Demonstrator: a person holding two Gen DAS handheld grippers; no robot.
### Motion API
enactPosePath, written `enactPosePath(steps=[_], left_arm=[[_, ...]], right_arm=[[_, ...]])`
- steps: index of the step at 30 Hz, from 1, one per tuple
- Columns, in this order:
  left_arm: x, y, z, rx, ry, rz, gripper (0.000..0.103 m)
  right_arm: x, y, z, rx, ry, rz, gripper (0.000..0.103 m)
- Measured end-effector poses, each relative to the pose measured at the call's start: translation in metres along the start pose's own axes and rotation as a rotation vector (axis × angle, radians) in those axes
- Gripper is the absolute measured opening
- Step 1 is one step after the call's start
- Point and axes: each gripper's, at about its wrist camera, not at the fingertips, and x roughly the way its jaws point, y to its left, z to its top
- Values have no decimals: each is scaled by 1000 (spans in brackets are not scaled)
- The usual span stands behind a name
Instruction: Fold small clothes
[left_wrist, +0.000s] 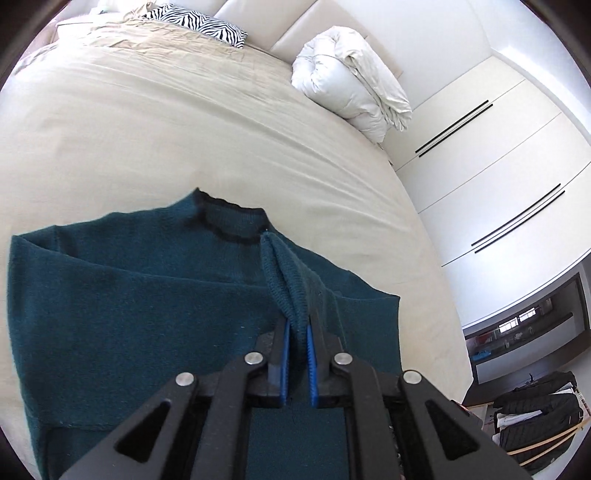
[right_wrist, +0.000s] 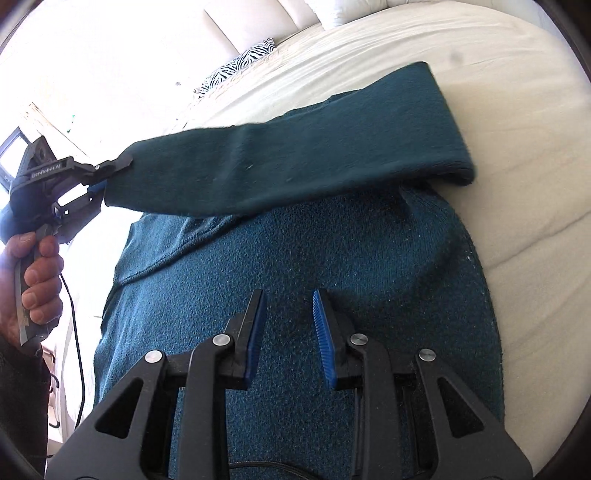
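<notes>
A dark teal knit sweater (left_wrist: 129, 295) lies on the beige bed (left_wrist: 147, 129), its black-edged collar (left_wrist: 229, 221) pointing away. My left gripper (left_wrist: 297, 325) is shut on the ribbed cuff of a sleeve (left_wrist: 288, 280) and holds it up over the sweater's body. In the right wrist view the same sleeve (right_wrist: 295, 162) stretches across above the sweater (right_wrist: 295, 295), held at its end by the left gripper (right_wrist: 107, 177). My right gripper (right_wrist: 290, 314) is open and empty, just above the sweater's body.
A folded white duvet (left_wrist: 351, 81) and a zebra-print pillow (left_wrist: 207, 22) lie at the head of the bed. White wardrobe doors (left_wrist: 498, 166) stand beyond the bed's right edge. Dark bags (left_wrist: 535, 413) sit on the floor at lower right.
</notes>
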Motion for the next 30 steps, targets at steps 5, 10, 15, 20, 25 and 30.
enactPosePath(steps=[5,10,15,20,25,30], left_arm=[[-22,62,-2,-91,-23,64,9],[-17,97,-11,-139,-2,91,9],[-8,107,-20,-155,3,102,9],[-6,110,-24,-162,-4,107,9],[-6,114,-29,-167,-12,110,9],[-2,116,-32,-167,-9,104,9]], right_arm=[[-4,-12,2,75,-18,44,26],[-5,-16,0,82,-20,37,26],[-9,-16,-2,82,-19,30,26],[-14,-18,-3,96,-18,35,26],[-26,-23,7,120,-39,67,26],[-45,-30,44,157,-92,120,40]])
